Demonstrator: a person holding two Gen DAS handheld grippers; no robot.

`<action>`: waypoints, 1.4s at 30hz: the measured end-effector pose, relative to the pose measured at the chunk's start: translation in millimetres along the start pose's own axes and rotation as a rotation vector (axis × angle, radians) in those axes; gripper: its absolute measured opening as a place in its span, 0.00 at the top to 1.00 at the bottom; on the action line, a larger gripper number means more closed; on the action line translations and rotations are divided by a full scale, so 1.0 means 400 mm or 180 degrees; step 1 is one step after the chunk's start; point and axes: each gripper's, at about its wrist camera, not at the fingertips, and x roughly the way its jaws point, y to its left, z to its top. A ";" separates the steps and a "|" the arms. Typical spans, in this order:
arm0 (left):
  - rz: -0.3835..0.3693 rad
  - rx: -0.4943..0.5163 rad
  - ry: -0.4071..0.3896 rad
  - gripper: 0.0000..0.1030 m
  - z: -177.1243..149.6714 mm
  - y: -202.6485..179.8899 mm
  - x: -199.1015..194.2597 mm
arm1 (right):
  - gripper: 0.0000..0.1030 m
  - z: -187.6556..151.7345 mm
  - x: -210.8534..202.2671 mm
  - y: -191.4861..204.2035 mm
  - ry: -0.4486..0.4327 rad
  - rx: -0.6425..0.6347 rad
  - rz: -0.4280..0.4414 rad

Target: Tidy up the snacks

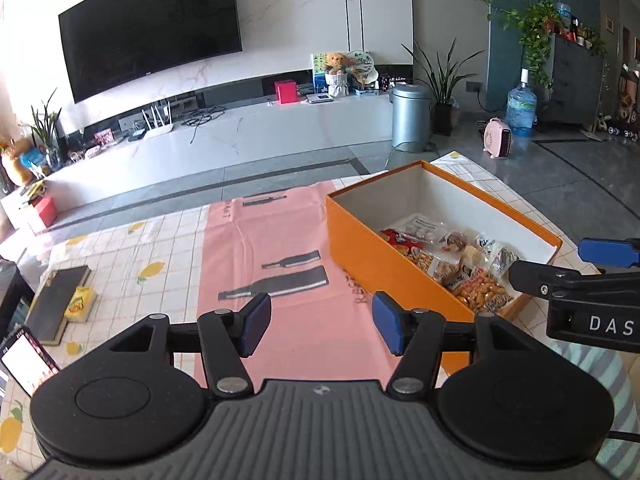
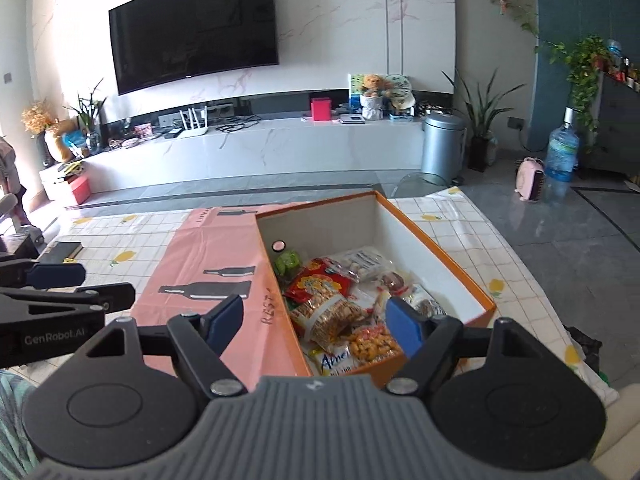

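- Low desk (image 2: 472,232) under a white checked cloth with lemon print; pink sheet (image 2: 208,256) with dark bottle shapes laid across it.
- Orange box (image 2: 456,264), lidless and white inside, touching the pink sheet's right edge.
- Inside the box: snacks (image 2: 332,300) heaped at its near end, with peanut bags, a red packet, clear pouches; far end bare.
- Beyond the box: grey tiled floor, metal bin (image 2: 442,148), white TV bench, dark wall screen (image 2: 192,28).
- Left gripper (image 1: 320,320) left of the box, over the pink sheet, spread wide, empty.
- Right gripper (image 2: 316,324) above the box's near end, spread wide, gripping nothing.
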 end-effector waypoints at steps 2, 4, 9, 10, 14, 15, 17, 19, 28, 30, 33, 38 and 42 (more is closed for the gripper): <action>-0.0002 -0.0028 0.0013 0.33 -0.015 0.003 -0.002 | 0.22 -0.012 -0.002 0.004 0.0039 0.0007 -0.0011; 0.0035 -0.0062 0.0002 0.32 -0.025 0.008 -0.004 | 0.21 -0.022 -0.003 0.011 0.0077 -0.0013 -0.0047; 0.0042 -0.0129 -0.0050 0.27 -0.049 0.016 -0.012 | 0.18 -0.041 -0.010 0.027 0.0073 -0.0016 -0.0082; 0.0021 -0.0136 -0.0056 0.27 -0.053 0.016 -0.014 | 0.18 -0.045 -0.011 0.028 0.0070 -0.0025 -0.0096; 0.0010 -0.0126 -0.0017 0.26 -0.069 0.017 -0.011 | 0.17 -0.058 -0.009 0.042 0.0075 -0.0065 -0.0168; 0.0018 -0.0118 0.0003 0.24 -0.072 0.019 -0.008 | 0.17 -0.058 -0.008 0.044 0.0086 -0.0069 -0.0174; 0.0031 -0.0120 0.0025 0.23 -0.078 0.022 -0.006 | 0.17 -0.061 -0.004 0.049 0.0103 -0.0066 -0.0184; 0.0047 -0.0123 0.0032 0.22 -0.082 0.027 -0.005 | 0.16 -0.061 -0.005 0.051 0.0105 -0.0063 -0.0199; 0.0067 -0.0111 0.0063 0.19 -0.085 0.035 -0.001 | 0.15 -0.060 0.002 0.066 0.0115 -0.0082 -0.0281; 0.0070 -0.0112 0.0063 0.18 -0.089 0.041 0.002 | 0.15 -0.061 0.003 0.068 0.0125 -0.0085 -0.0291; 0.0079 -0.0107 0.0052 0.18 -0.092 0.045 0.003 | 0.15 -0.064 0.005 0.071 0.0137 -0.0102 -0.0296; 0.0087 -0.0123 0.0048 0.17 -0.093 0.048 0.002 | 0.15 -0.062 0.008 0.068 0.0141 -0.0100 -0.0302; 0.0093 -0.0135 0.0046 0.17 -0.091 0.048 -0.002 | 0.15 -0.063 0.010 0.067 0.0138 -0.0095 -0.0298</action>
